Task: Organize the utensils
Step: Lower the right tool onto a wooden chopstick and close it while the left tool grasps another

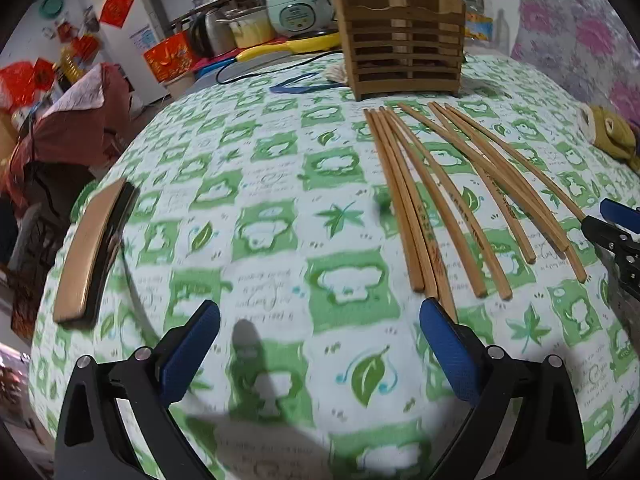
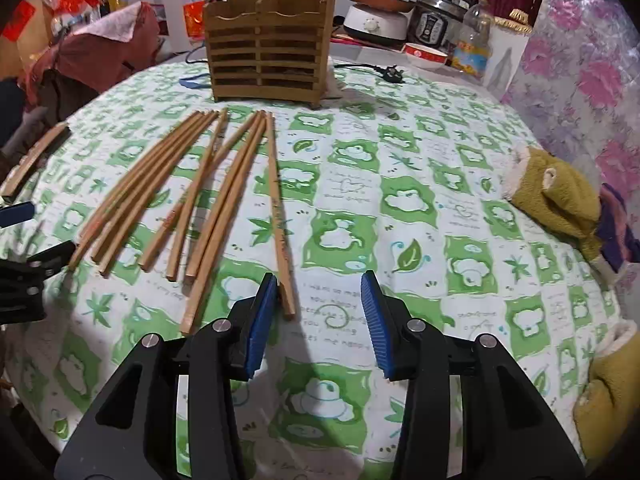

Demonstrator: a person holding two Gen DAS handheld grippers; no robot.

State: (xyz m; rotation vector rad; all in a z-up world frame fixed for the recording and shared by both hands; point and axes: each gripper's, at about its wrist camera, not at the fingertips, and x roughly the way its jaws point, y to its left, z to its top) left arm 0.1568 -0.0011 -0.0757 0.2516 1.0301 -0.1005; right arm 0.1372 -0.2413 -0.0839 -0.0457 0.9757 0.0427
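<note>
Wooden chopsticks [image 2: 208, 200] – a loose fan of long, tan sticks – lie flat on the green-and-white leaf-print tablecloth [image 2: 400, 208], just in front of the slatted brown wooden utensil holder [image 2: 268, 40], thin ends toward it. My guess is they're spread out like that so each one can be pinched singly and dropped in the holder, which looks empty as far as I can tell.

Right gripper [image 2: 320, 320] hangs just short of the sticks' near ends, blue pads partway apart with nothing between them – the rightmost stick ends beside its left pad. Left gripper [image 1: 320, 360] hovers on the holder's left side, jaws wide and empty.

Other stuff: a flat tan wooden block [image 1: 88, 252] far left of the holder, an olive plush toy [image 2: 560, 200] off to its right, kitchen appliances behind it. Nothing blocks the way to the holder.
</note>
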